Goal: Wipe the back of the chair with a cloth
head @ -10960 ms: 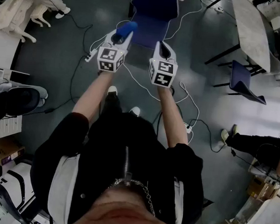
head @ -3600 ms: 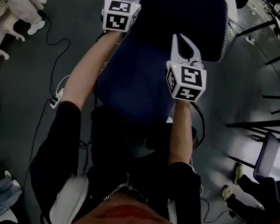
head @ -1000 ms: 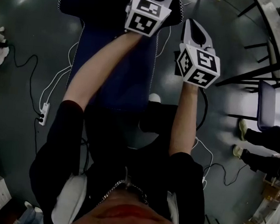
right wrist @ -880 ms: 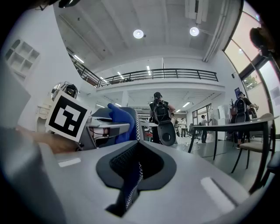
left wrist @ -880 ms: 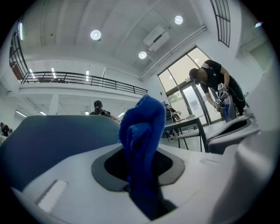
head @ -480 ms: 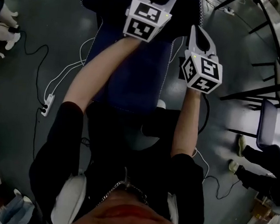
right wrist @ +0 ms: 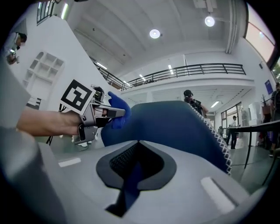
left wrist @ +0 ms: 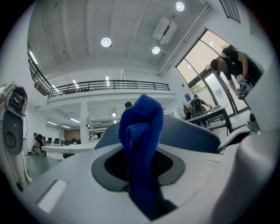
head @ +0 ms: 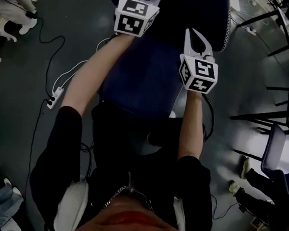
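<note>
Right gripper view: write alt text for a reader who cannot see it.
A blue chair back fills the middle, just beyond the right gripper, whose jaws are together with nothing between them. At left, the left gripper holds a blue cloth at the chair back's edge. A railed balcony runs across the bright background.

Dark grey floor (head: 18, 67) with a power strip (head: 55, 96) — round ceiling lights (left wrist: 105, 42), balcony railing (left wrist: 109, 84).

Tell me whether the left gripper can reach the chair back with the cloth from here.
Probably yes. The left gripper is shut on the cloth, which looks to be right at the edge of the chair back, with nothing between them.
</note>
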